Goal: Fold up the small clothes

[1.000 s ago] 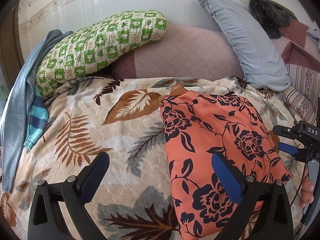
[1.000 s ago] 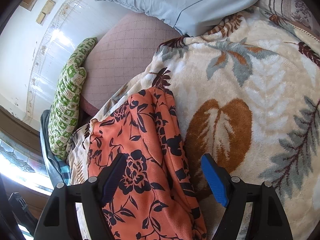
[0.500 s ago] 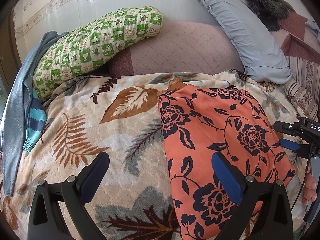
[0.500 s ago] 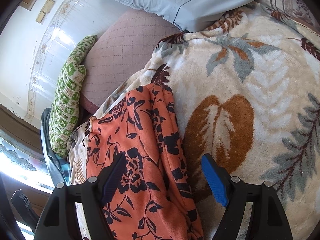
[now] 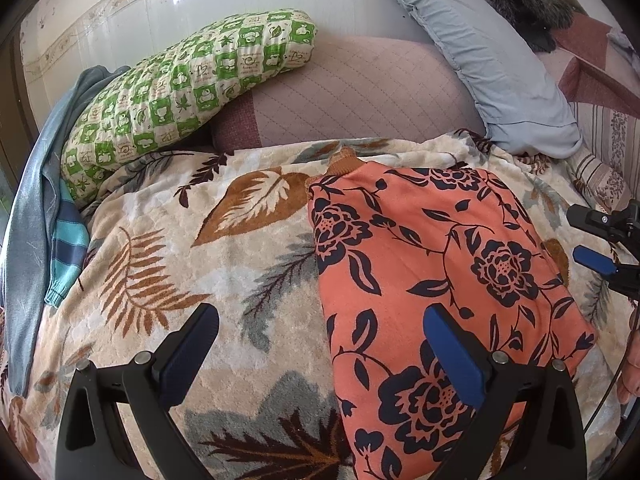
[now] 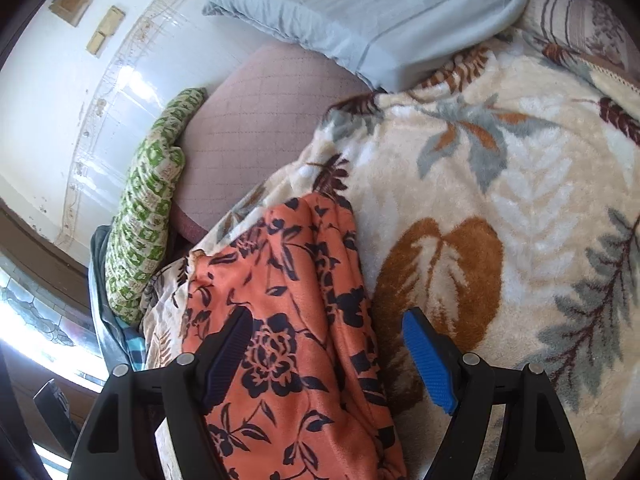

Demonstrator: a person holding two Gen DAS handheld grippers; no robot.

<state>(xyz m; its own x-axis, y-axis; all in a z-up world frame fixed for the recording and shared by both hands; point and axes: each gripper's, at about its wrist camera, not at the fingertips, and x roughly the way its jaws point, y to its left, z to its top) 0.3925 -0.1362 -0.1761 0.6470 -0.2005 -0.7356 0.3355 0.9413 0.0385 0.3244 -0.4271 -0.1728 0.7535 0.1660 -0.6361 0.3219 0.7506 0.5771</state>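
We see the orange floral garment already folded narrow on the leaf-print blanket; both the left gripper and right gripper hang spread, empty, above it; more folds likely remain.

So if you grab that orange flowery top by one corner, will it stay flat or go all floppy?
Probably floppy: the orange flowery top is soft cloth, already bunched into folds along its edge. It looks light, so it should lift easily. It likely won't slide much when pushed, since the leaf-print blanket under it is fuzzy.
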